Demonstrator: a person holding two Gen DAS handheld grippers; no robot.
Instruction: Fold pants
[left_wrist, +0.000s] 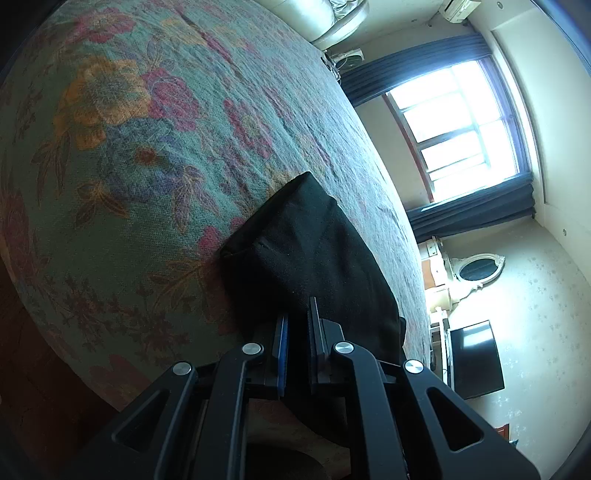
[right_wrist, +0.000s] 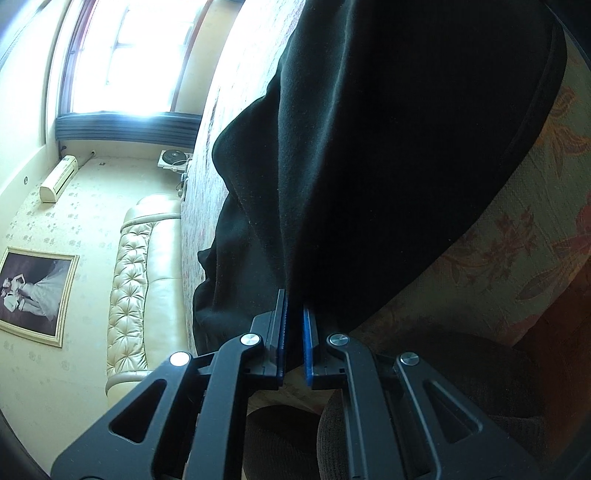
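Here we grip the black pants (left_wrist: 310, 258) in both left gripper (left_wrist: 299, 325) and right gripper (right_wrist: 294, 314), fingers closed on cloth; uneven pulling could skew the fold across the bed (left_wrist: 147, 129).

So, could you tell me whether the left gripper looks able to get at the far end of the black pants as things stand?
Probably not at once: the left gripper appears shut on the near edge of the black pants. Nothing lies on the floral bedspread beside them, so the way looks free once it lets go.
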